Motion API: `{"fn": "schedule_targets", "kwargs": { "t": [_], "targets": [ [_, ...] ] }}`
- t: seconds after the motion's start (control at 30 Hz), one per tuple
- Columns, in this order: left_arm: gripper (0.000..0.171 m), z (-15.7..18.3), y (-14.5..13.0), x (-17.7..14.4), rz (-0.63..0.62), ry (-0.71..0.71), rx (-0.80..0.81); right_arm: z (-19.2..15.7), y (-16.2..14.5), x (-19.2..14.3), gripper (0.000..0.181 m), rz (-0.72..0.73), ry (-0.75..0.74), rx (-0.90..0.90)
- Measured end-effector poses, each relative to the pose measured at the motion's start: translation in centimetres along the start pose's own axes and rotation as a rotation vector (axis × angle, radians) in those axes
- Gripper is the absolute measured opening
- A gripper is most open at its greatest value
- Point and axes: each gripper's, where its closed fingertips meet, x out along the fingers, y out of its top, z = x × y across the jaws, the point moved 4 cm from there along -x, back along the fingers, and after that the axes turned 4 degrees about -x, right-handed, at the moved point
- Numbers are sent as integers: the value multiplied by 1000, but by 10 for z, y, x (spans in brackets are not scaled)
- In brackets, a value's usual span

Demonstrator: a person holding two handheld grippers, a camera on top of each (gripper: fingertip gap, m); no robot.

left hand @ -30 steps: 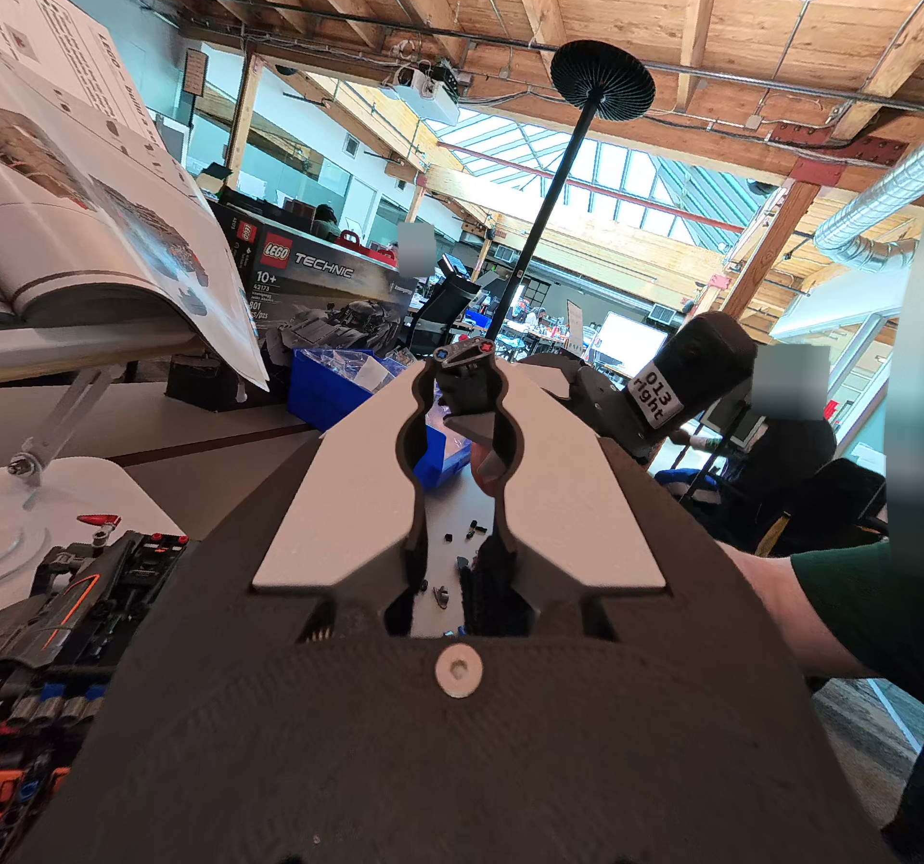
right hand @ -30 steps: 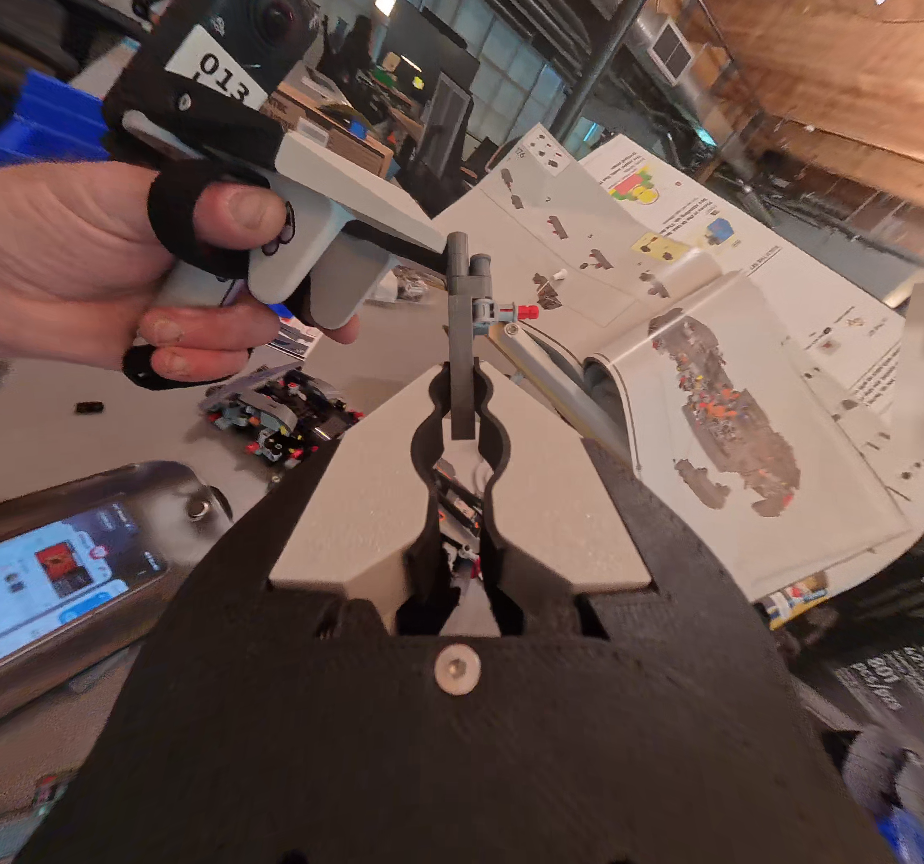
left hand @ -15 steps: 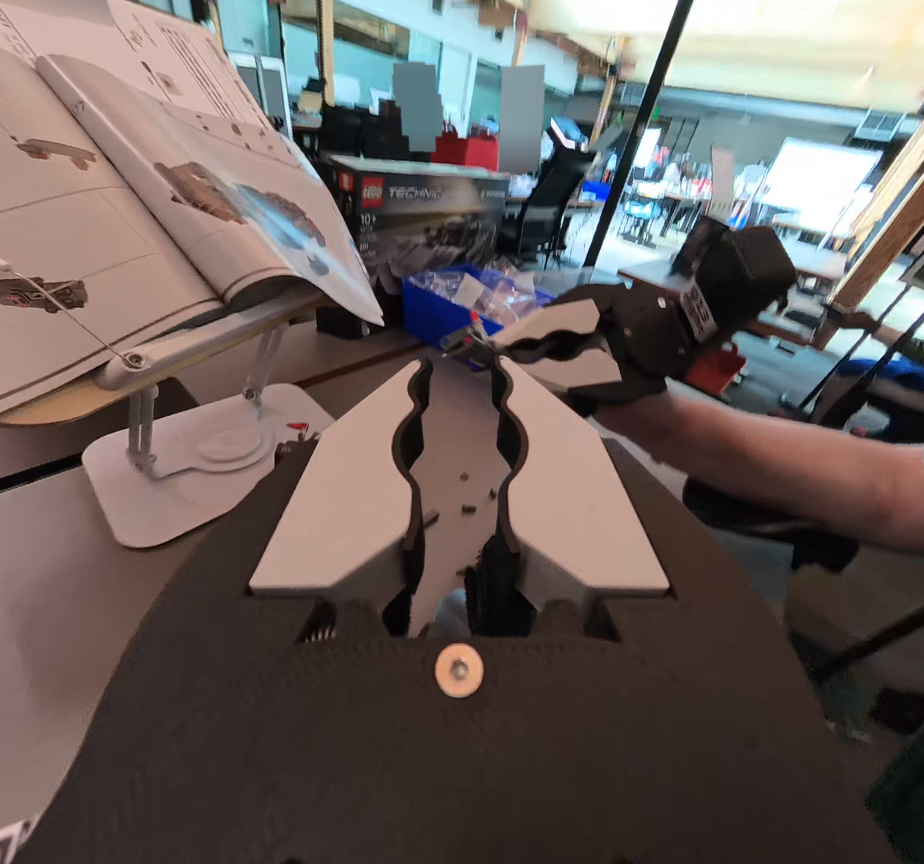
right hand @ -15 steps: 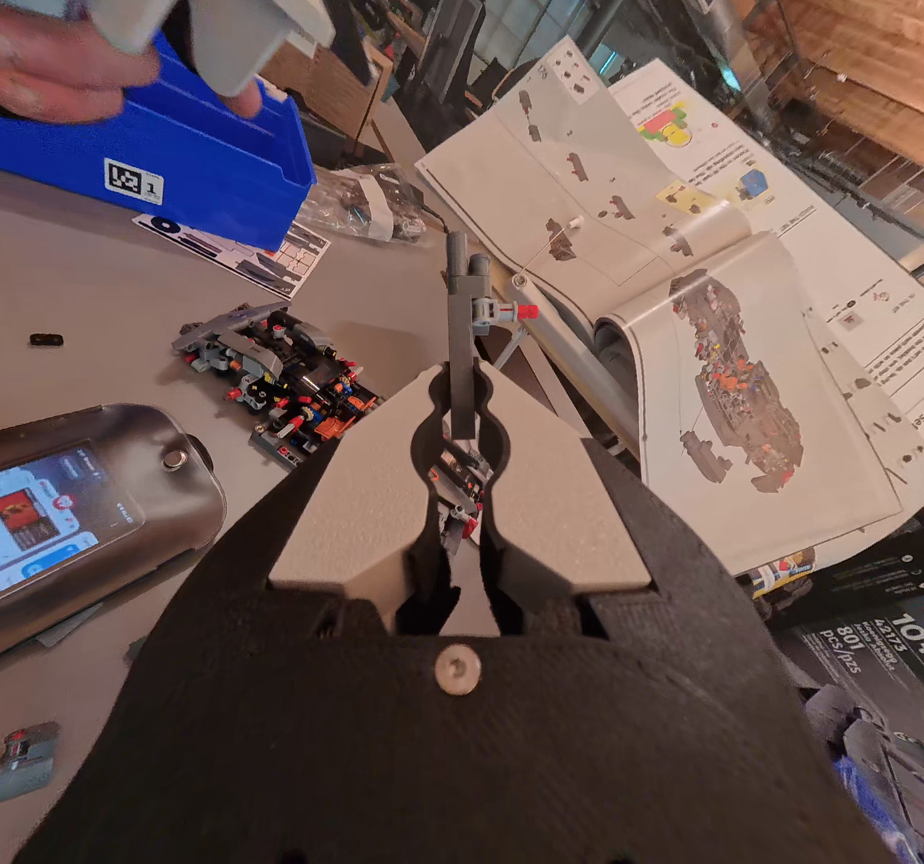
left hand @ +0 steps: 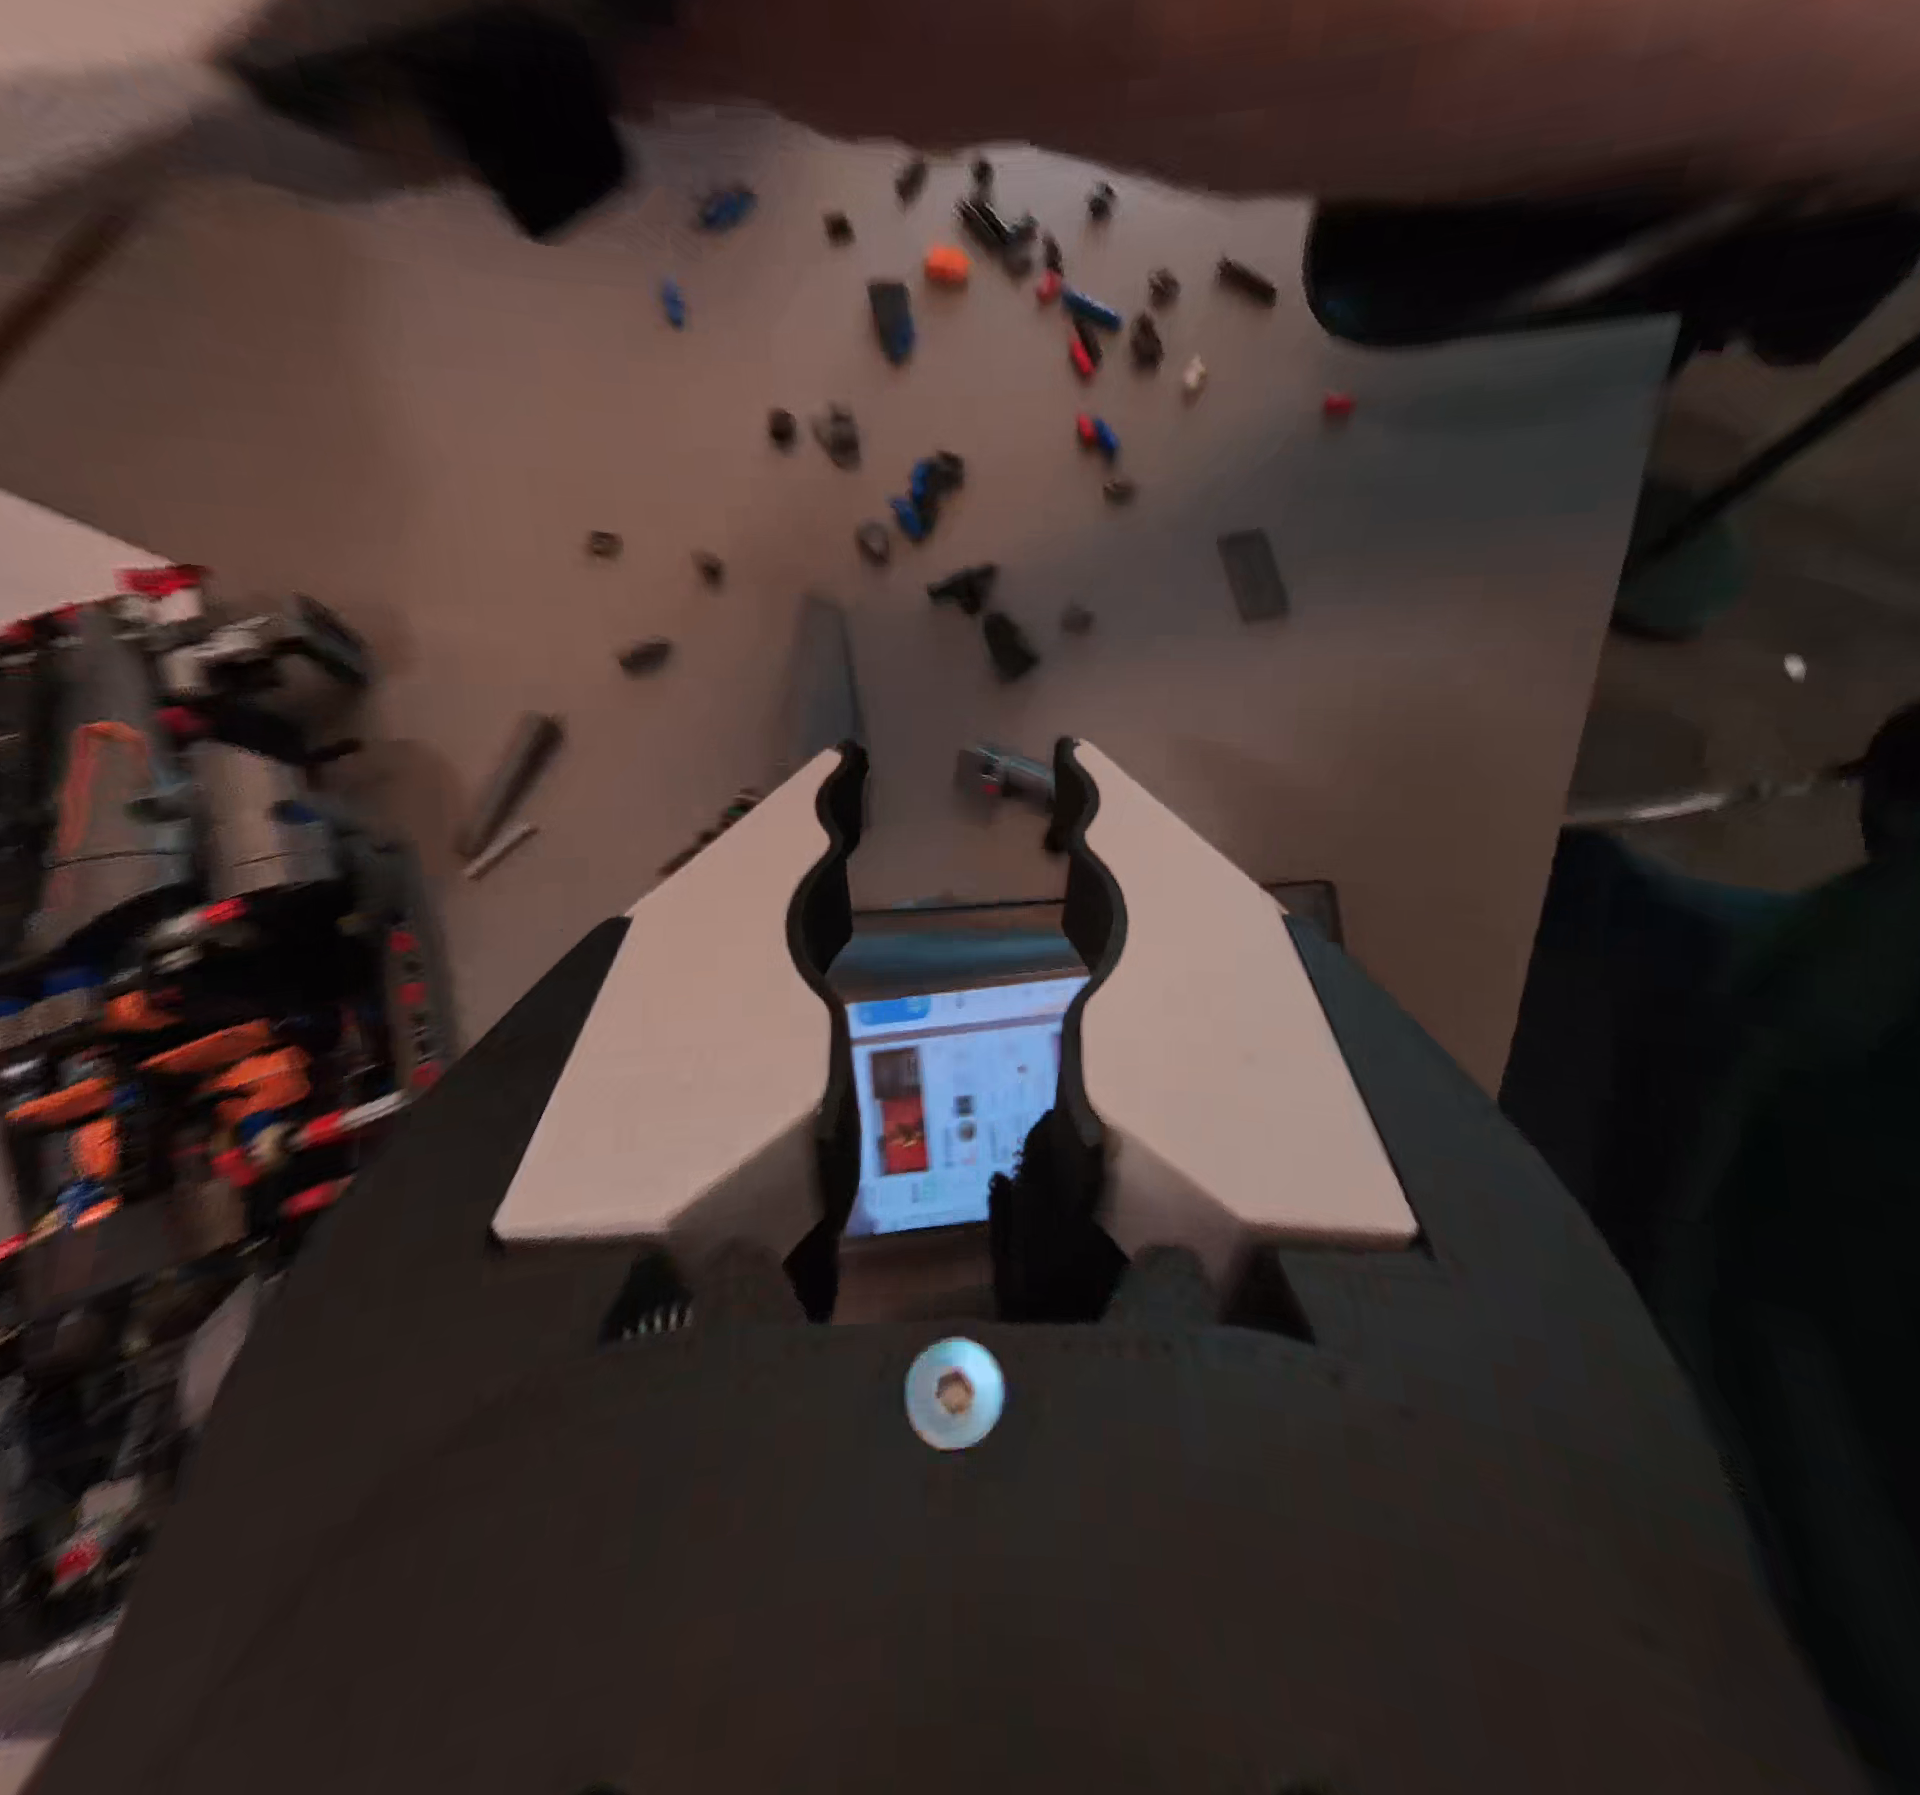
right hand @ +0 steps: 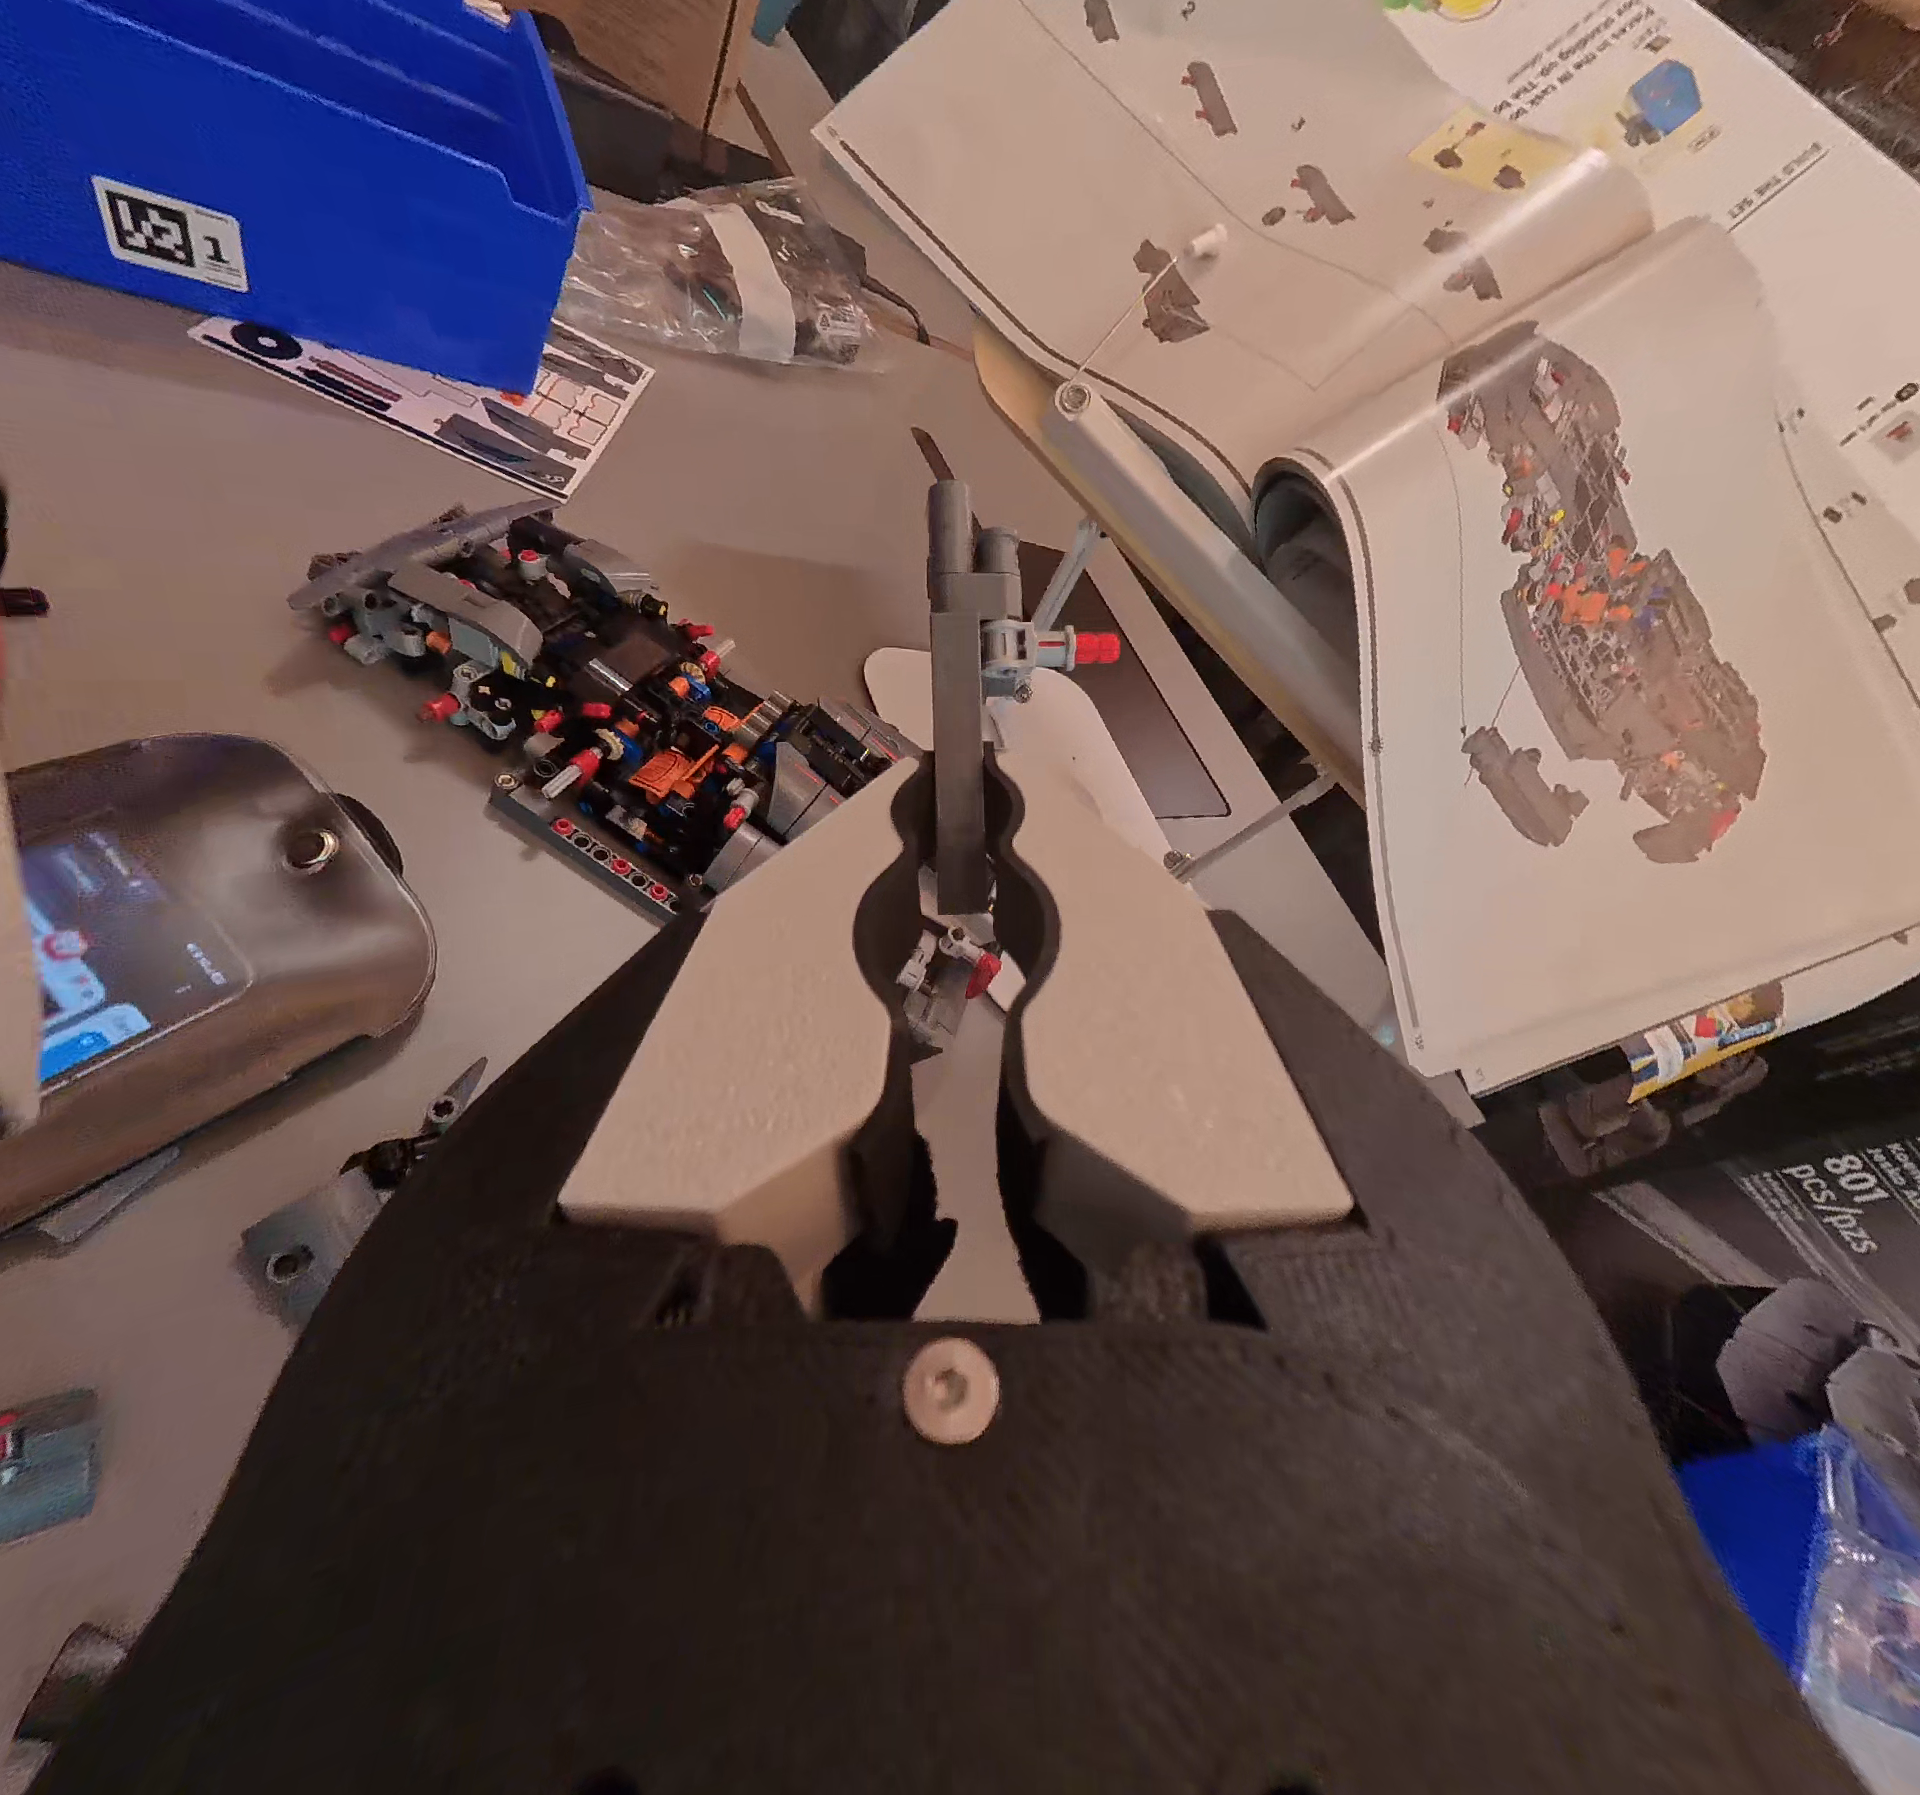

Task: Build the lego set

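The blue bin (right hand: 281,145) stands at the far left of the desk (right hand: 727,519); what it holds cannot be seen from here. One clear bag (right hand: 727,280) of small parts lies just beside it. The right gripper (right hand: 961,789) has its fingers pinched on one upright grey lego beam (right hand: 958,758) with a red-tipped pin on its side. One half-built lego car (right hand: 613,706) lies on the desk beyond, near the open instruction book (right hand: 1403,395). The left gripper (left hand: 956,779) has its fingers spread, holding nothing, above one lit phone (left hand: 956,1101), with loose lego pieces (left hand: 997,374) scattered farther out.
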Motion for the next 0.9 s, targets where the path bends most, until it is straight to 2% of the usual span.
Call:
{"fn": "schedule_targets", "kwargs": {
  "t": [0.13,0.23,0.37,0.43,0.6,0.8,0.9],
  "targets": [
    [48,23,-14,35,-96,-40,59,0,-1,1,5,-5,12,26],
    [62,26,-27,53,-185,7,63,-6,-2,4,5,-25,28,-1],
    [62,36,-28,63,-184,1,28,-11,0,5,5,-31,43,-26],
    [55,33,-33,67,-219,47,42,-11,0,5,5,-29,46,-24],
    [36,39,-37,80,-245,49,56,-10,2,3,5,-25,41,-22],
    [5,34,-41,87,-250,96,77,-9,2,3,5,-21,42,-16],
    [0,32,-40,87,-232,104,78,-9,2,3,5,-22,46,-16]
  ]
}}
